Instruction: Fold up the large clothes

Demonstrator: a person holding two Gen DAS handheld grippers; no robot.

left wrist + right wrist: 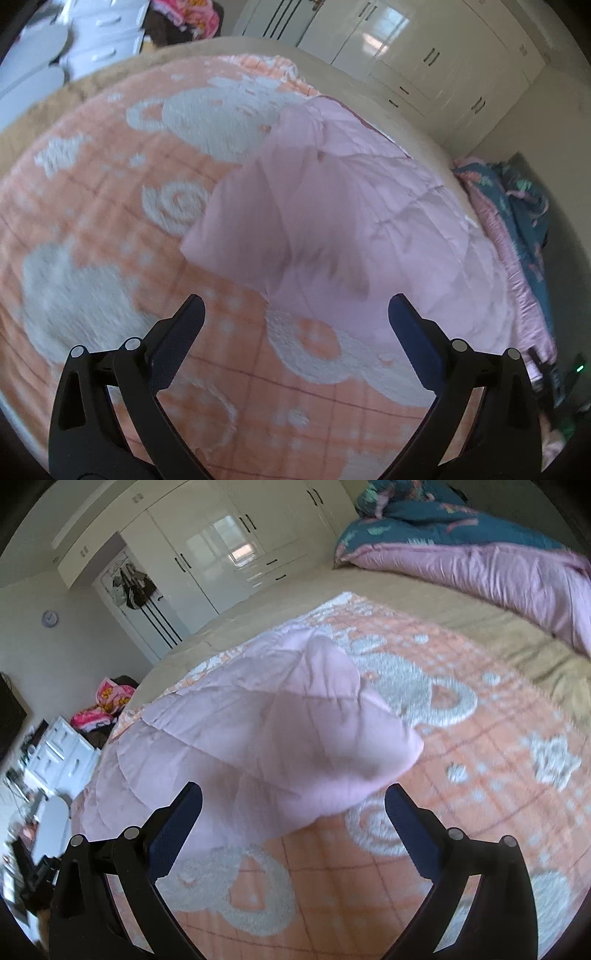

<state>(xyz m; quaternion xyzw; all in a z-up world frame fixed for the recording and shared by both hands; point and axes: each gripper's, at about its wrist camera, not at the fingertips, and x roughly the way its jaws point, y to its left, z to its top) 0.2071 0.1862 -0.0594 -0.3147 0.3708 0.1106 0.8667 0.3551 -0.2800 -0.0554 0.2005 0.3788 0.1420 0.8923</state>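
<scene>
Pink quilted garment (332, 221), on orange blanket (92, 229)

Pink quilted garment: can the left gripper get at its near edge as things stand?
Probably yes. The left gripper is open and empty, and the pink quilted garment lies on the orange blanket just ahead of its fingertips, with nothing in between.

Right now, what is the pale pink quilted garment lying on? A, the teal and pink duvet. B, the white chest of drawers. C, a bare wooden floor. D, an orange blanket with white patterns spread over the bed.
D: the pink quilted garment lies bunched on the orange blanket with white patterns, while the teal duvet sits apart at the bed's far edge.
</scene>
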